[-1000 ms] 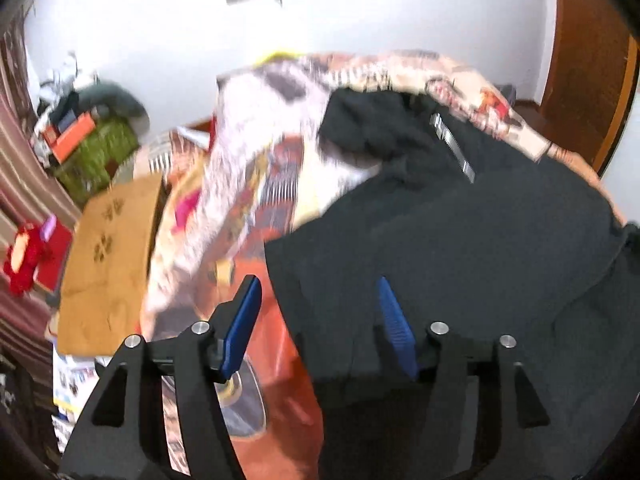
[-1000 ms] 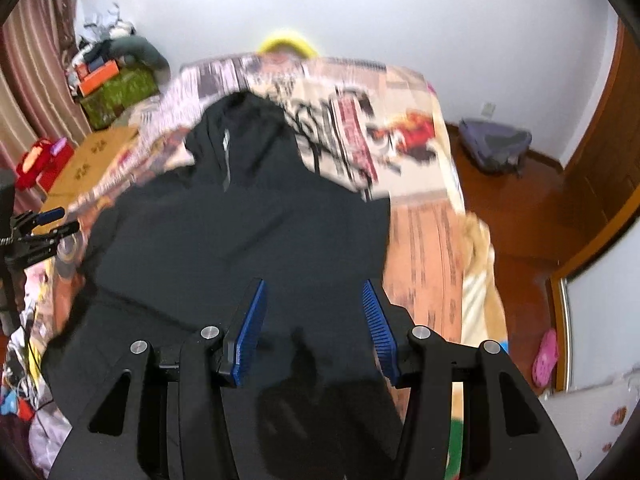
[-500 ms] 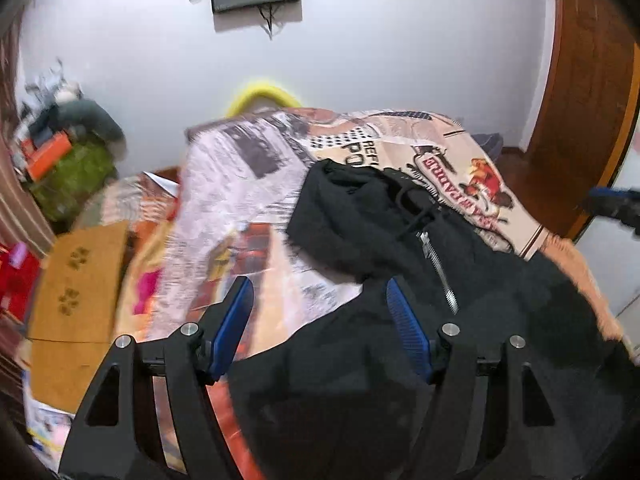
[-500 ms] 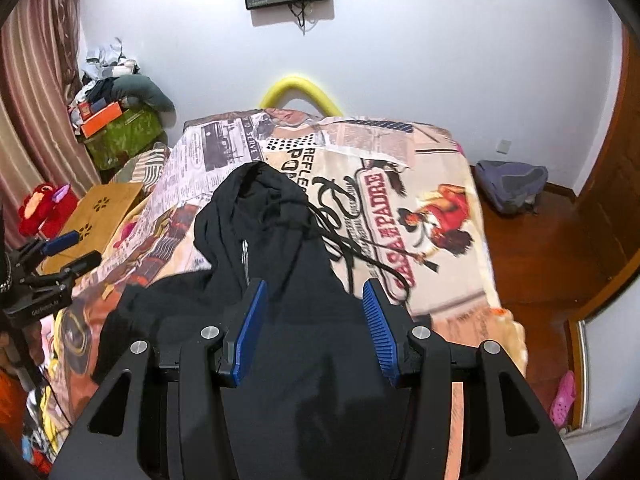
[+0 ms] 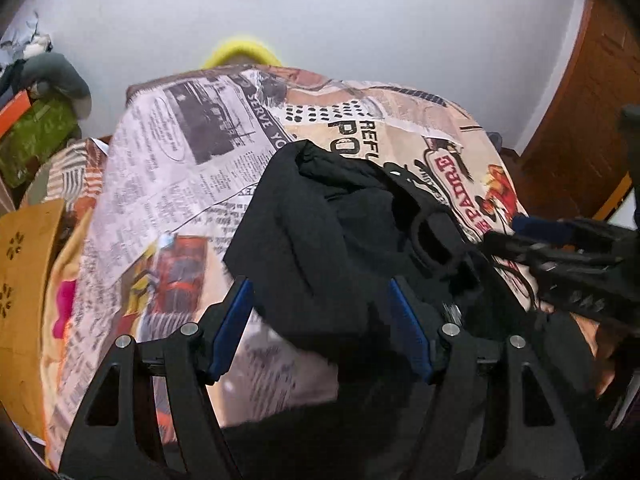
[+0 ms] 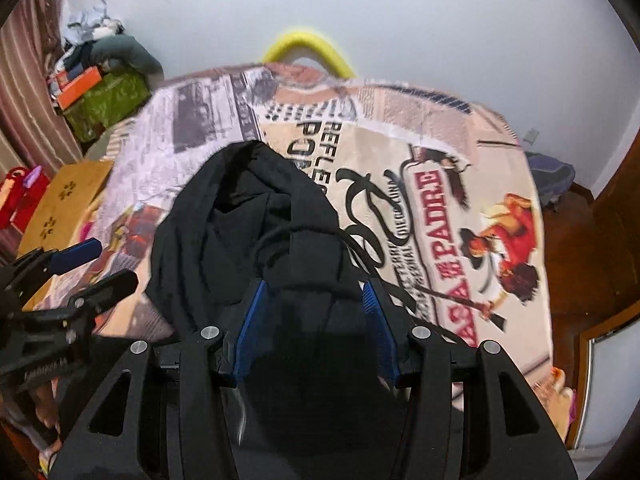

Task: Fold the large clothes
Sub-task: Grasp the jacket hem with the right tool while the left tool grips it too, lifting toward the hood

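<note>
**Presently: hoodie lying ahead of both grippers**

Presently the hoodie (image 6: 256, 240) is lying on the bed (image 6: 460, 184), hood end pointing toward the far edge, long axis running away from both tools. The right gripper (image 6: 312, 320) is sitting nearer, over the garment's midline; its jaws are standing wide apart with black cloth bulging between them, though whether they are touching it cannot be told. The left gripper (image 5: 320, 320) is hovering at the hoodie's left edge, jaws equally wide, gripping nothing. Judged: both are lining up to grasp.
</note>
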`<state>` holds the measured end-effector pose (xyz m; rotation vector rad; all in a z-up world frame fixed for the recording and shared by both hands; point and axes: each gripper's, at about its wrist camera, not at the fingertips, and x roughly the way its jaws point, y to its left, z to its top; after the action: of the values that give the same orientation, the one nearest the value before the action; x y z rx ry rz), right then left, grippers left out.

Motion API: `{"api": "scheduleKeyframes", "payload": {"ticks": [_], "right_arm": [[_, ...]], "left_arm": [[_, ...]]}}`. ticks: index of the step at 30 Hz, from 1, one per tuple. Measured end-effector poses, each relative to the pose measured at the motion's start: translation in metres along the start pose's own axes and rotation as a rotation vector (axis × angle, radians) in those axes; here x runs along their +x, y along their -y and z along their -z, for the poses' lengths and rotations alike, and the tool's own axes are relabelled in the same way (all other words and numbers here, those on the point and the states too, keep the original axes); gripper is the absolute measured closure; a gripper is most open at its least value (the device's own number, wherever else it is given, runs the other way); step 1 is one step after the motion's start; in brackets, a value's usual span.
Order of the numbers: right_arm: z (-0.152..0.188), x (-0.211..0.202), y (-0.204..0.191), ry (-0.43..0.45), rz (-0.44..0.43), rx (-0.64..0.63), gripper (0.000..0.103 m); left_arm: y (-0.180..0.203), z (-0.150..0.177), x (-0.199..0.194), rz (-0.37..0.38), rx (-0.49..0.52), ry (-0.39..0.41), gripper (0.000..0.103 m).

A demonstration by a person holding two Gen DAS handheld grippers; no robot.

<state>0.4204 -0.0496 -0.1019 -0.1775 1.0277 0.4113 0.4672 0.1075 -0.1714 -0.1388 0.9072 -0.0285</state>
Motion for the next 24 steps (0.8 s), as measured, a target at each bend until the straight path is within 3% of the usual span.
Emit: {"api": "scheduleKeyframes", "payload": {"ticks": [5,10,13,15,18,24], "right_arm": [[-0.016,0.052,0.001,-0.097,0.041,0.054,0.057],[-0.018,0.089,0.000,-0.179,0.093,0.049,0.057],[-0.012,0.087,-0.007,-0.149,0.121,-0.020,0.065],[-0.007,0.081,-0.008,-0.142,0.126,-0.034,0.084],[-0.002,0.058,-0.007,-0.119,0.100,-0.057,0.088],[0.010,-0.016,0.003,-0.035,-0.002,-0.057,0.092]], "left_arm": [[-0.011,-0.009,0.038,0.012,-0.069,-0.039,0.035],[-0.009,-0.002,0.073,0.029,-0.072,-0.111,0.058],[-0.007,0.005,0.081,0.030,-0.063,-0.133,0.071],[-0.006,0.006,0.076,0.026,-0.050,-0.127,0.082],[0.000,0.004,0.055,0.018,-0.006,-0.118,0.089],[0.014,0.005,-0.022,0.087,0.054,-0.075,0.091]]}}
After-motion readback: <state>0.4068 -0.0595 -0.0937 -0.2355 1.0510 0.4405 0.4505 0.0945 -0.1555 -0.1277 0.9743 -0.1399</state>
